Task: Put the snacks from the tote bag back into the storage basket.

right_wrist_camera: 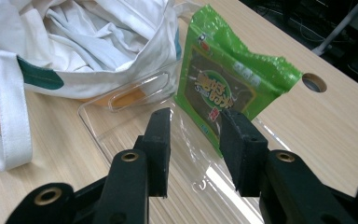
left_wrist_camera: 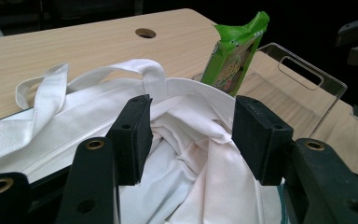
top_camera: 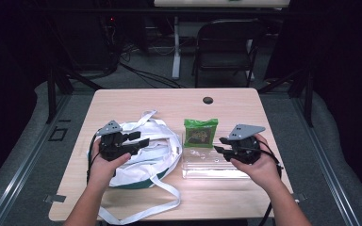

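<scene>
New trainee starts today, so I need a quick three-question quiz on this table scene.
1. True or false: the green snack packet leans upright in the clear plastic tray.
2. Which gripper hovers over the white tote bag: A left gripper, B right gripper?
3. Fill in: both grippers' jaws are ____.

Key: 1 true; 2 A; 3 open.

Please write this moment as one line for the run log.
left gripper: open, over white bag | right gripper: open, facing green packet in clear tray
</scene>
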The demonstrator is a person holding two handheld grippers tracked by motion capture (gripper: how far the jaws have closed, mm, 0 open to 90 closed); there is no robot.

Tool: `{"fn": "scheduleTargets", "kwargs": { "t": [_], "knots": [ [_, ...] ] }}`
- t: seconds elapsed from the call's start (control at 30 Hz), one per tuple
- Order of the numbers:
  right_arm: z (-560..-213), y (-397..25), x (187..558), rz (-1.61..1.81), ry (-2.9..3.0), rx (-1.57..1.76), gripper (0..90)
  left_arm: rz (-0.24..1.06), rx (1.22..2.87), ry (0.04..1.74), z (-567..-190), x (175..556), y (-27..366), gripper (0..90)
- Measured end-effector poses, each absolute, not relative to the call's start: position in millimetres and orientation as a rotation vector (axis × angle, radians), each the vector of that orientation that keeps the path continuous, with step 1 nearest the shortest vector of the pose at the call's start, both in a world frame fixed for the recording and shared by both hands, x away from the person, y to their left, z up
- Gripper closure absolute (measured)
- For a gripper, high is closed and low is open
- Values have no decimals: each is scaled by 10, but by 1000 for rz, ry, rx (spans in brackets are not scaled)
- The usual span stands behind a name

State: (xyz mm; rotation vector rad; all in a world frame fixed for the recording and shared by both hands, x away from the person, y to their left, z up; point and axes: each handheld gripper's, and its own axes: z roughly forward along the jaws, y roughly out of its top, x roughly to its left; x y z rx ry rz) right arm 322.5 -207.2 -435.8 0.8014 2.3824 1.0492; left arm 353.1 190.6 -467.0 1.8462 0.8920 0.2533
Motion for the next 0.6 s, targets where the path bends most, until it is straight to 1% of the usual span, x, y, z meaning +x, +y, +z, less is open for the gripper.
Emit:
{"fn": "scheduleTargets", "kwargs": {
  "t": [0.37, 0.6],
  "knots": [
    [-4664, -2101, 3078, 1068, 2367, 826, 652, 252, 1844, 893, -4665, 3525, 1909, 474],
    [-4842, -2143, 2984, 1152, 2335, 874, 660, 251, 1846, 894, -4666, 3525, 1913, 474]
  ]
}}
